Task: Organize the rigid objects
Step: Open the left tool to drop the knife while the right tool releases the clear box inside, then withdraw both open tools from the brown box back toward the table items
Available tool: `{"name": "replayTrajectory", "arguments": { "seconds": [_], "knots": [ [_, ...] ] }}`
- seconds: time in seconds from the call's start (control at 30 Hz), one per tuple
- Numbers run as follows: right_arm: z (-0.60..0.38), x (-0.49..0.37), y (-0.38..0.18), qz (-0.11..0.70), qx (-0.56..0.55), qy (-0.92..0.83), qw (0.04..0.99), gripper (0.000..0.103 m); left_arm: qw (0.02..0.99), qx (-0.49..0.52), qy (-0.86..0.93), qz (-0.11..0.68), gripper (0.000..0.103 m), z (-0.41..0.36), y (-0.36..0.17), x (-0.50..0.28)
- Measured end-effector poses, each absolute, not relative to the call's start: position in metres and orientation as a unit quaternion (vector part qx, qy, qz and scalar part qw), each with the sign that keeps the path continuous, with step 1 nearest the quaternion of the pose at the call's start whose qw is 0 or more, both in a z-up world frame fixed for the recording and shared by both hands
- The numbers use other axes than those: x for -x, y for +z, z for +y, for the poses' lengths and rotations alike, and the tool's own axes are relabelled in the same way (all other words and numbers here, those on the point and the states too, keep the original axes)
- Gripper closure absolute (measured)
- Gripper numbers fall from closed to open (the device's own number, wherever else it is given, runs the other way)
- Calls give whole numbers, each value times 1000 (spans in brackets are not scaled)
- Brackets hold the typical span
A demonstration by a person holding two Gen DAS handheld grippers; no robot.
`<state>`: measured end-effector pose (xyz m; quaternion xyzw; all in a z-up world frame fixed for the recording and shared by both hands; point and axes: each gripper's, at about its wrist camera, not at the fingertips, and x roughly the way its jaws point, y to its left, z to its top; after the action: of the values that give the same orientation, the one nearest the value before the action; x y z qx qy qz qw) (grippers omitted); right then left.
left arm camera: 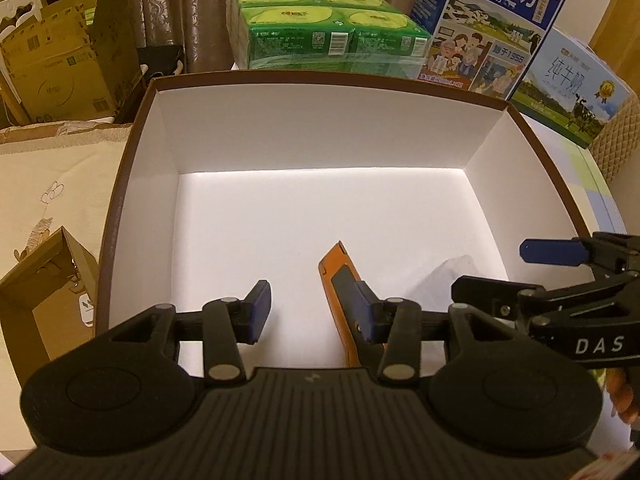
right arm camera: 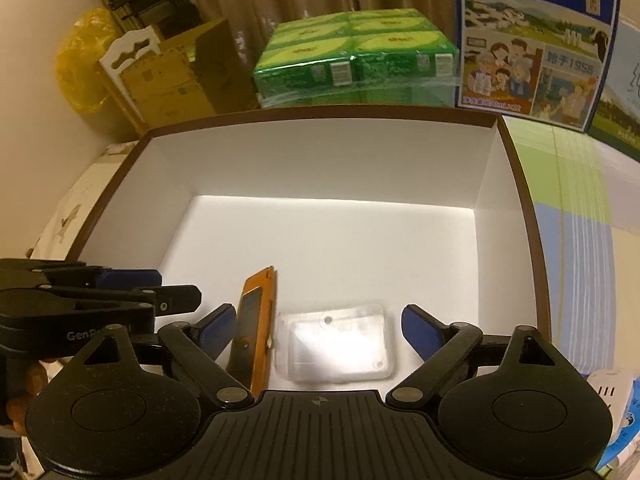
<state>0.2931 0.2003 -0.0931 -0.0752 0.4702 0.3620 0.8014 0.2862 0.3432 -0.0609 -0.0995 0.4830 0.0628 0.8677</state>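
Both your left gripper (left arm camera: 312, 312) and right gripper (right arm camera: 318, 328) are spread, holding nothing, since orange knife (right arm camera: 256, 320) and clear case (right arm camera: 338, 346) already lie in the box (right arm camera: 320, 114).

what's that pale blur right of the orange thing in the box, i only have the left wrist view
observer: A clear plastic case, lying flat on the floor of the box.
operator: is the right tool on it
observer: No. The right tool is open, with its fingers spread to either side of the case, not gripping it.
operator: anything outside the box on that side
observer: A white plastic object sits just beyond the box's right wall, at the frame edge. It is too cropped to identify.
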Motion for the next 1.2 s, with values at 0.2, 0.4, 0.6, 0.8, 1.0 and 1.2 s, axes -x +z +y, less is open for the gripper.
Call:
{"name": "replayTrajectory", "arguments": {
  "seconds": [0.2, 0.4, 0.6, 0.8, 1.0, 1.2],
  "knots": [
    [193, -279, -87, 462, 86, 366, 803, 15, 871, 93, 63, 478, 62, 338, -54, -275],
    [185, -269, -81, 459, 85, 364, 806, 15, 875, 92, 60, 471, 62, 332, -46, -266],
    [175, -261, -70, 448, 77, 358, 815, 15, 881, 87, 55, 462, 62, 325, -36, -258],
    [164, -250, -57, 433, 67, 356, 825, 15, 888, 82, 50, 450, 62, 316, -25, -247],
    [147, -236, -43, 417, 52, 351, 837, 15, 895, 71, 41, 439, 62, 300, -14, -235],
    [120, -222, -35, 405, 30, 349, 845, 15, 900, 61, 29, 431, 62, 276, -5, -222]
  ]
}}
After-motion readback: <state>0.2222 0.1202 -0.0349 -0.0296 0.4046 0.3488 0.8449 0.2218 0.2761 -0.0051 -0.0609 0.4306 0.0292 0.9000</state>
